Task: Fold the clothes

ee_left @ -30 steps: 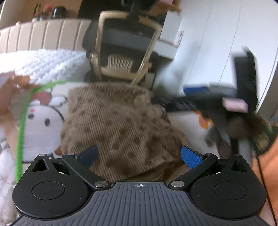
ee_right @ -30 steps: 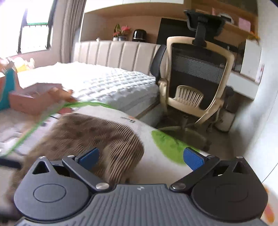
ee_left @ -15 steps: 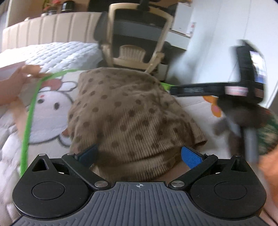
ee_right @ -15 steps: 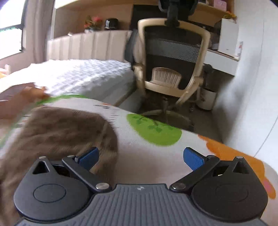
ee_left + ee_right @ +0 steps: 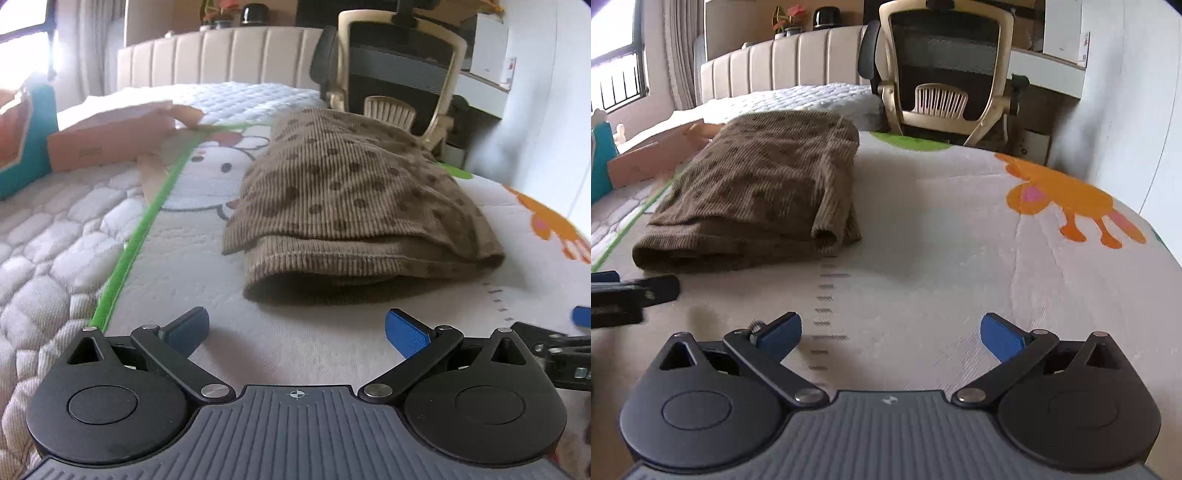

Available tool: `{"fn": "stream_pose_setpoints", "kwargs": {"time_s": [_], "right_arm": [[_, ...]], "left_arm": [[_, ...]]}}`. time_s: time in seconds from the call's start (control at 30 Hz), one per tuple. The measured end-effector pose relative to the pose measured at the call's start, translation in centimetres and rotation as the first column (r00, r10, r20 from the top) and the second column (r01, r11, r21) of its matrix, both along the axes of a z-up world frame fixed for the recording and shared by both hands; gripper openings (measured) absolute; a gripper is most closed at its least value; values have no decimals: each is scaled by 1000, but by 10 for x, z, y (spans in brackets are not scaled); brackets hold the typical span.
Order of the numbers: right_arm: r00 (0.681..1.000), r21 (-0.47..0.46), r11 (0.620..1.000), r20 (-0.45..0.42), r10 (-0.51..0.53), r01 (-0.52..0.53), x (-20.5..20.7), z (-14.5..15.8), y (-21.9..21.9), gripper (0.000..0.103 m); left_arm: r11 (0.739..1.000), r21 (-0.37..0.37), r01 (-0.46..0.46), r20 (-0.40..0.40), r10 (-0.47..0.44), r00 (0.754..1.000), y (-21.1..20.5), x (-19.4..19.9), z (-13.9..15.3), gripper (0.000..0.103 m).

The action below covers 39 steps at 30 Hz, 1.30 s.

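Note:
A brown corduroy garment with dark dots [image 5: 354,199] lies folded into a flat bundle on the printed mat [image 5: 295,332]. My left gripper [image 5: 295,330] stands open just short of its near hem, nothing between the fingers. In the right wrist view the same garment [image 5: 761,184] lies ahead to the left, and my right gripper [image 5: 892,334] is open over bare mat to its right. The left gripper's finger [image 5: 628,291] shows at the left edge there; a blurred part of the right gripper [image 5: 565,350] shows at the right edge of the left wrist view.
A green strap [image 5: 147,221] runs across the quilted mattress toward a cardboard box [image 5: 107,140] and a teal box [image 5: 26,140]. A beige office chair [image 5: 945,74] and a white desk [image 5: 1049,74] stand behind the bed. A white wall [image 5: 1126,92] is on the right.
Both grippers have pulled back from the garment, which now lies free on the mat. The right gripper has gone from in front of the left camera to its right edge.

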State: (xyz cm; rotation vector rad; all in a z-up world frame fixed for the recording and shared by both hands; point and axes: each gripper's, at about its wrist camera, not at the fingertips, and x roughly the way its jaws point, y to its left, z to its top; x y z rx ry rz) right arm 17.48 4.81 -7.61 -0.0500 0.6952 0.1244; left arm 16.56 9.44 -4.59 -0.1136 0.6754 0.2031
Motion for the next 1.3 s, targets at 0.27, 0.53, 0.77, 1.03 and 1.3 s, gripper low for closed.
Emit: {"fn": "stream_pose_setpoints", "kwargs": {"time_s": [0.27,0.53,0.77,1.03,1.3], "right_arm": [[997,24,997,5,80,-80,18,-4,4,103],[998,9,997,6,70,-70,18,-6,7,103],[997,8,997,6,71,-71,18,-6,7,103],[997,8,997,6,72,-72,17,-6,7,103],[997,8,997,6,73,-73,17,-6,7,103]], "left_arm": [[999,45,-1,-18,2,1000,-5,6,-1,103],[999,45,1,-18,-1,1000,-7,5,-2,103],[999,43,3,-18,-3,1000,-6,5,-2,103],[999,41,5,-18,-4,1000,-5,5,-2,103],[999,41,6,-18,-6,1000,-5,6,-2,103]]}}
